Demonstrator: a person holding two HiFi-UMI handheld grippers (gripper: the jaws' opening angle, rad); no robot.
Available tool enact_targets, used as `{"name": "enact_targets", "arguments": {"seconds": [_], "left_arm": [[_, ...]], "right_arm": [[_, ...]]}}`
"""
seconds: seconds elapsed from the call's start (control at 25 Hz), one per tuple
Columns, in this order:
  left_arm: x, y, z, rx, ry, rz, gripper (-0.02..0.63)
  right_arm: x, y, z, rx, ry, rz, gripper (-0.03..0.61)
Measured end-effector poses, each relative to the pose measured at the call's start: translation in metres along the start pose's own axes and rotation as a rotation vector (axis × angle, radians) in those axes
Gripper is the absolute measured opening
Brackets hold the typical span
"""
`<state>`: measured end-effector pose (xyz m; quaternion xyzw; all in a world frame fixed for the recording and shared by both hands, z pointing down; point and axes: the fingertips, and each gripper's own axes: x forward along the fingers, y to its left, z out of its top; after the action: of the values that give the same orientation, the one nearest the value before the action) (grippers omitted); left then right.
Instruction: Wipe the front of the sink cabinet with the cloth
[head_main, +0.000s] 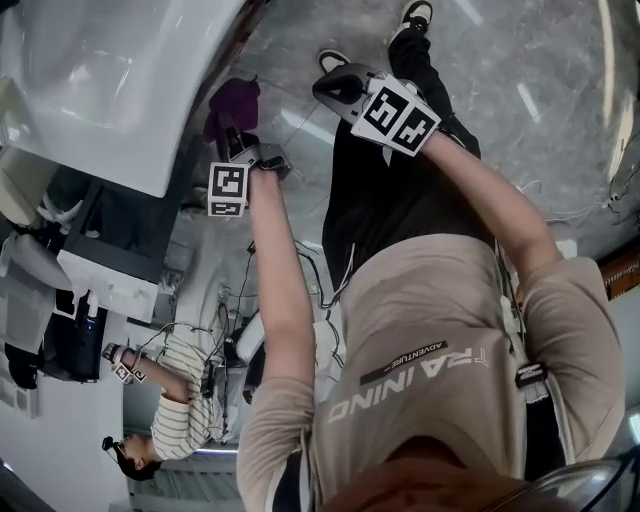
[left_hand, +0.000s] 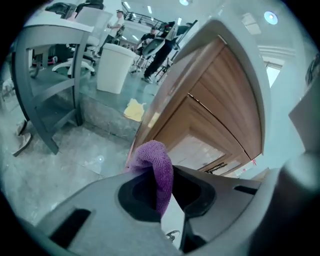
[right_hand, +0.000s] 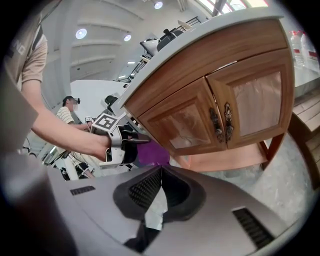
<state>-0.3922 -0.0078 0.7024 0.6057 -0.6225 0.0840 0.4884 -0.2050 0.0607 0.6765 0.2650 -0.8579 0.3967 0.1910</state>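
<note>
The cloth (left_hand: 156, 165), purple, hangs pinched in the left gripper (left_hand: 161, 197), whose fingers clamp it tight. It sits at the lower edge of the cabinet (right_hand: 210, 75), beside the nearer of its 2 doors (right_hand: 187, 127); whether it touches is unclear. The right gripper (right_hand: 160, 172) hangs apart, fingers pressed together on nothing. Wiping looks about to start: the cloth likely needs pressing flat on the front, then sweeping across both doors.

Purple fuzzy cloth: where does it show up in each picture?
Head view: purple fuzzy cloth, upper left of centre, by the white countertop's edge.
Left gripper view: low centre, pinched in the left claw.
Right gripper view: left of centre, by the wooden cabinet's lower edge.
Shared landmark: the white countertop.
</note>
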Motion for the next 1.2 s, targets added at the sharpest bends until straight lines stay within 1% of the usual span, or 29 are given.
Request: {"name": "enact_targets", "arguments": {"seconds": [0.16,0.4,0.52,0.68,0.8,0.96,1.2], "left_arm": [[0.007,0.008,0.01,0.011,-0.001,-0.015,0.04],[0.026,0.01,0.026,-0.01,-0.012,-0.02,0.04],[0.034,0.005,0.025,-0.028,0.0,-0.027,0.04],[0.038,-0.002,0.022,-0.032,0.007,-0.034,0.04],[0.041,-0.011,0.019,-0.021,0.019,-0.043,0.04],[0.051,-0.034,0.019,0.002,0.022,-0.074,0.04],[0.063,-0.056,0.012,-0.001,0.032,-0.081,0.04]], "right_arm": [[0.01,0.008,0.004,-0.007,-0.008,-0.01,0.012],[0.018,0.009,0.021,0.024,-0.056,-0.038,0.012],[0.016,0.005,0.02,0.034,-0.061,-0.052,0.012],[0.008,0.001,0.016,0.045,-0.061,-0.061,0.012],[0.0,-0.004,0.012,0.056,-0.063,-0.066,0.012],[-0.014,-0.016,0.015,0.08,-0.091,-0.086,0.012],[-0.027,-0.029,0.009,0.11,-0.11,-0.099,0.012]]}}
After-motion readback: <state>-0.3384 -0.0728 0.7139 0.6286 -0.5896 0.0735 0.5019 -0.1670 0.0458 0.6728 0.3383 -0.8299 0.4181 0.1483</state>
